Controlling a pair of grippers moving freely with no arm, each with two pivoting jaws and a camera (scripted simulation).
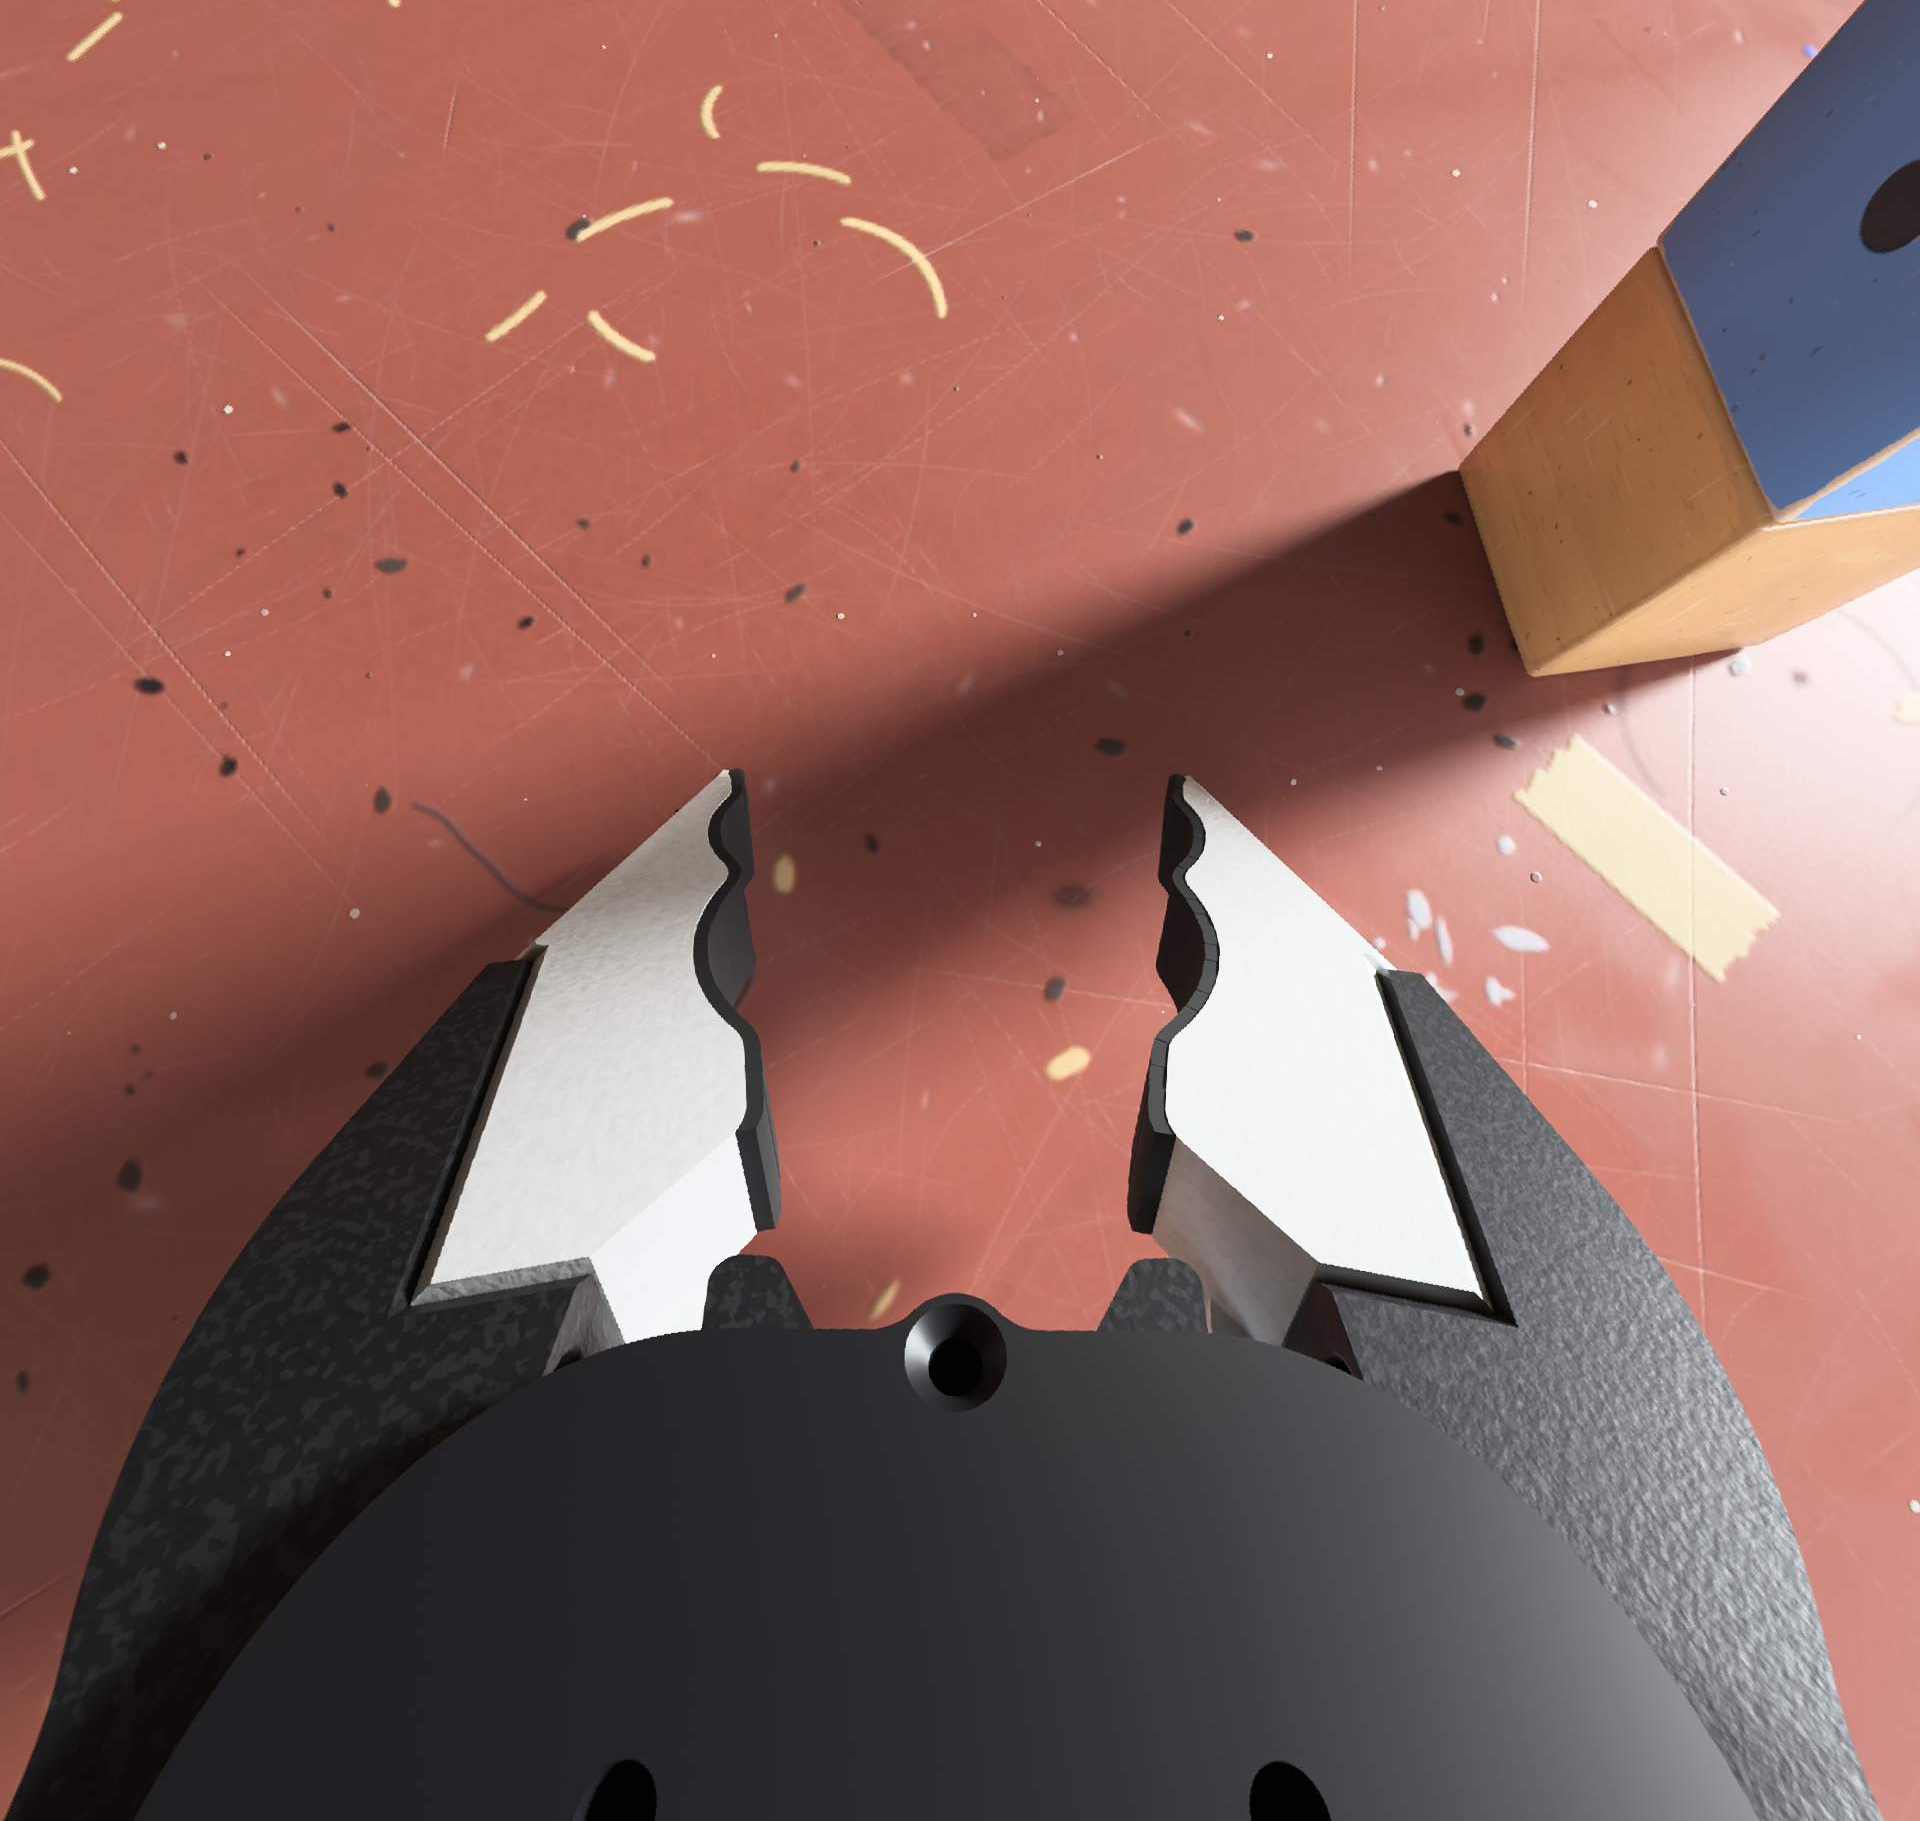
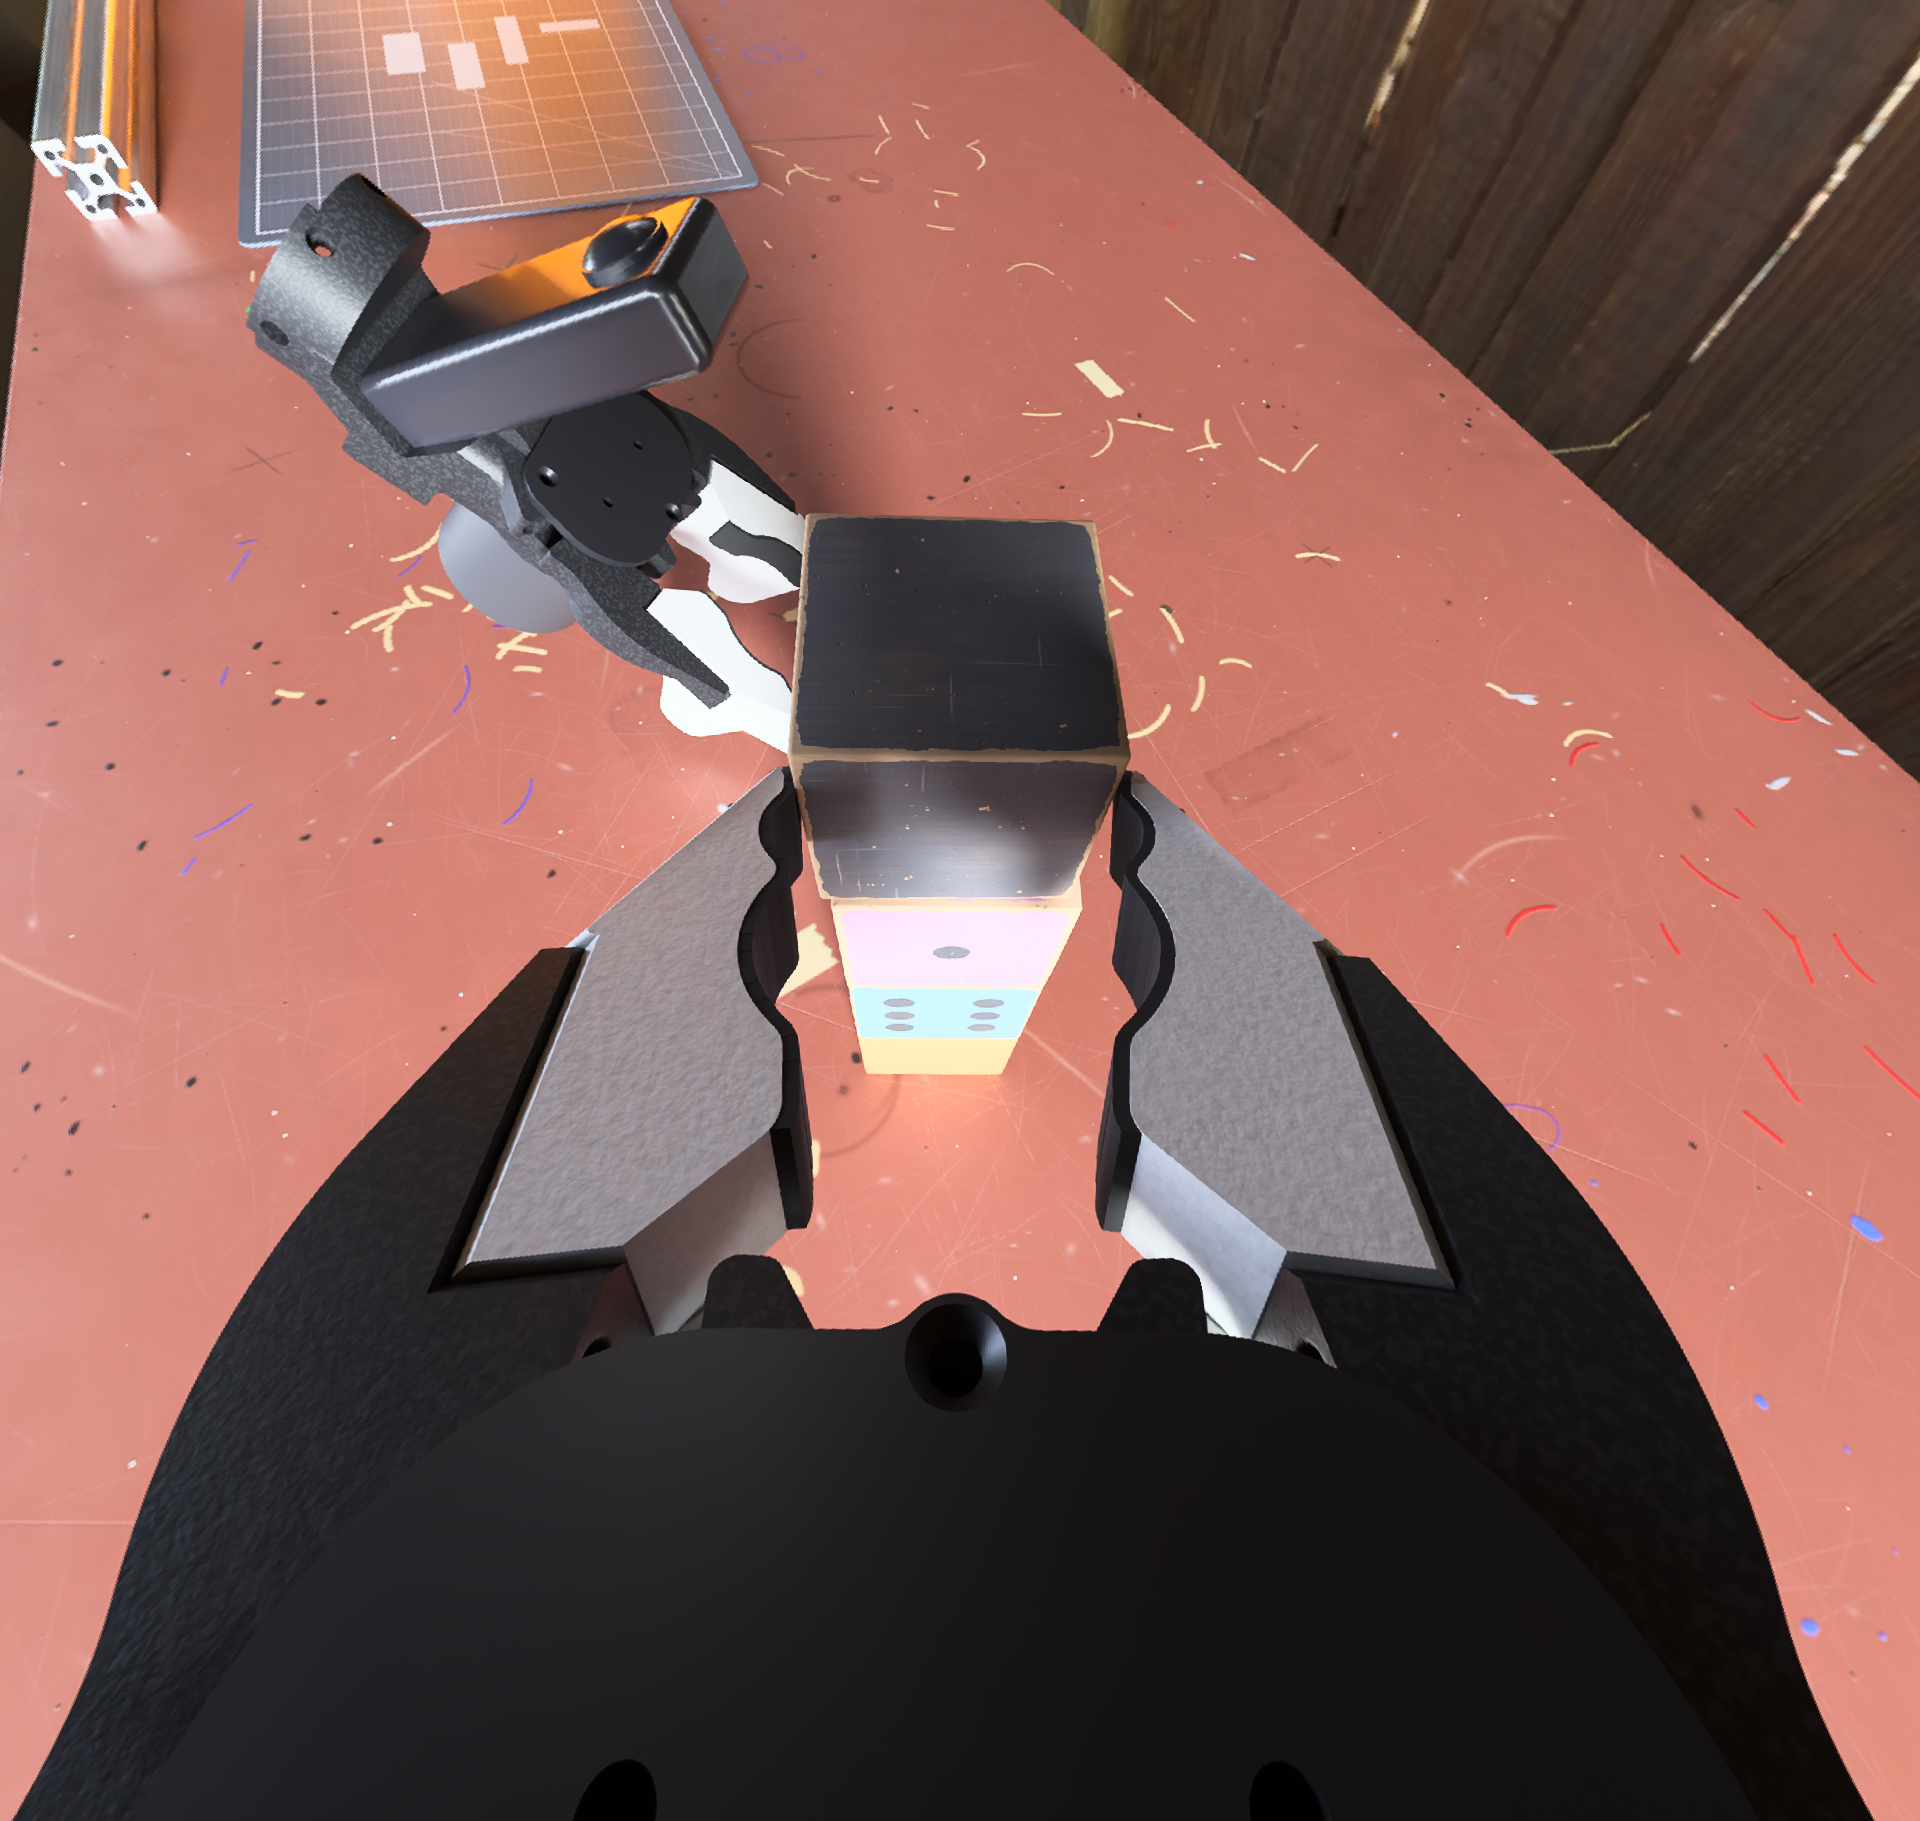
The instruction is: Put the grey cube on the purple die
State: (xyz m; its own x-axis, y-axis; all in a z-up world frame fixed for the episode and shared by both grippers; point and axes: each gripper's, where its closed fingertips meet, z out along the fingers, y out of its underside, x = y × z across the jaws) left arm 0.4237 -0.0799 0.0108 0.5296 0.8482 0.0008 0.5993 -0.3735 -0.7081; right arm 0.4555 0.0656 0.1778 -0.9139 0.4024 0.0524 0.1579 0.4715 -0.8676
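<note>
The grey cube (image 2: 951,639) sits on top of a stack in the right wrist view. Under it are the pale purple die (image 2: 951,950), a light blue die (image 2: 940,1015) and a yellowish block (image 2: 935,1056). My right gripper (image 2: 956,795) has a fingertip pressed against each side of the cube, shut on it. My left gripper (image 2: 774,628) is open and empty just left of the cube. In its own view the left gripper (image 1: 954,784) hangs over bare table, with the blue die (image 1: 1808,317) and wooden block (image 1: 1621,493) at the right edge.
A gridded cutting mat (image 2: 488,78) and an aluminium rail (image 2: 94,67) lie at the far left of the red table (image 2: 1351,628). A grey rounded object (image 2: 488,576) sits behind the left gripper. A wooden fence (image 2: 1558,213) runs along the table's right edge. Tape (image 1: 1642,857) lies nearby.
</note>
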